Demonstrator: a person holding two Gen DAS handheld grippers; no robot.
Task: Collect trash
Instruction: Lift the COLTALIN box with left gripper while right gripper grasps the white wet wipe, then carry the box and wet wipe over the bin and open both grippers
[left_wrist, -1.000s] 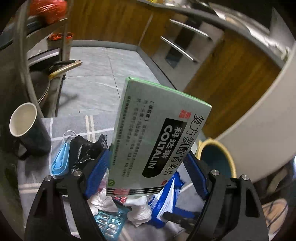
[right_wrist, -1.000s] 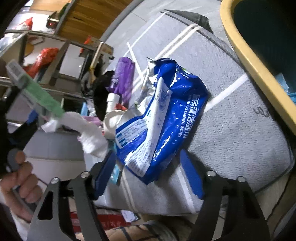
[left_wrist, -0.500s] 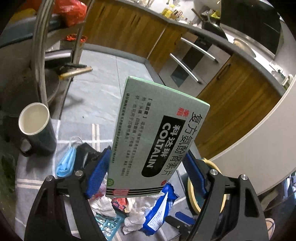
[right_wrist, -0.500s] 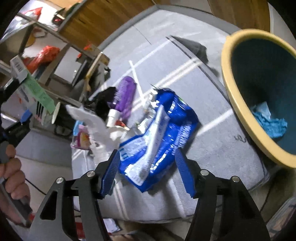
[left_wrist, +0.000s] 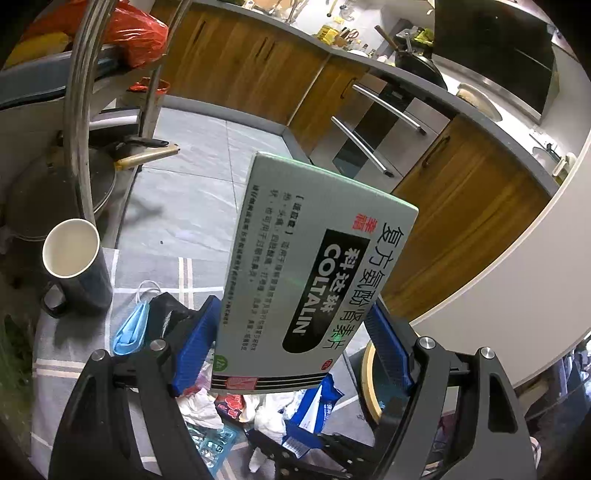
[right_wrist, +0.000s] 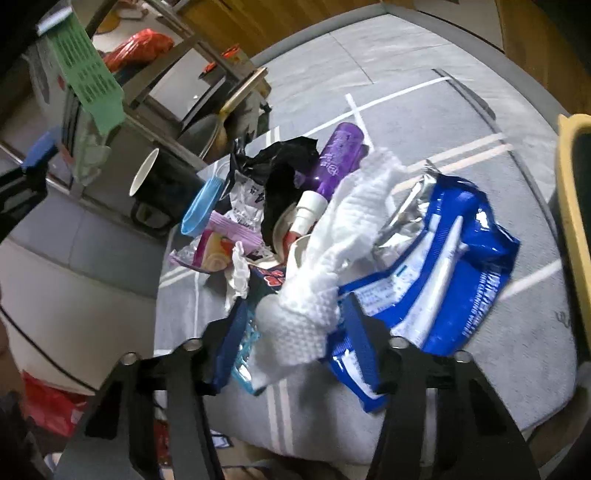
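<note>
A: On the grey cloth (right_wrist: 461, 122), mid-pile: a white textured wipe (right_wrist: 332, 254) sits between the blue pads of the right gripper (right_wrist: 295, 339). Jaws are closing on it right now; pads look abt touching, so I'd call it a pinch just forming, not a firm hold yet.

B: And the L side?

A: Left gripper (left_wrist: 291, 350) is clenched on the green-and-white medicine box (left_wrist: 314, 266), held upright, up in the air above the pile. Wide grip, box fills the gap.

B: What's round the wipe?

A: Touching it on the right, the blue wipes pack (right_wrist: 443, 266). Just behind, a purple bottle (right_wrist: 340, 158) w/ white cap, black plastic bag (right_wrist: 284, 166), blue face mask (right_wrist: 201, 206), pink wrappers. Dark mug (right_wrist: 159, 192) further back, prob not trash. A blister sheet lies under the left pad.

B: Bin?

A: Yellow-rimmed bin (right_wrist: 570, 192) at the right edge of the cloth, near the blue pack. Also seen below the box in the left view (left_wrist: 367, 384).

B: So which step?

A: Picking, imo. Both tools loaded or nearly. Next needs: finish the squeeze on the wipe, lift it clear w/o dragging the blue pack, then carry both over the rim and let go. Plenty still left on the cloth.
</note>
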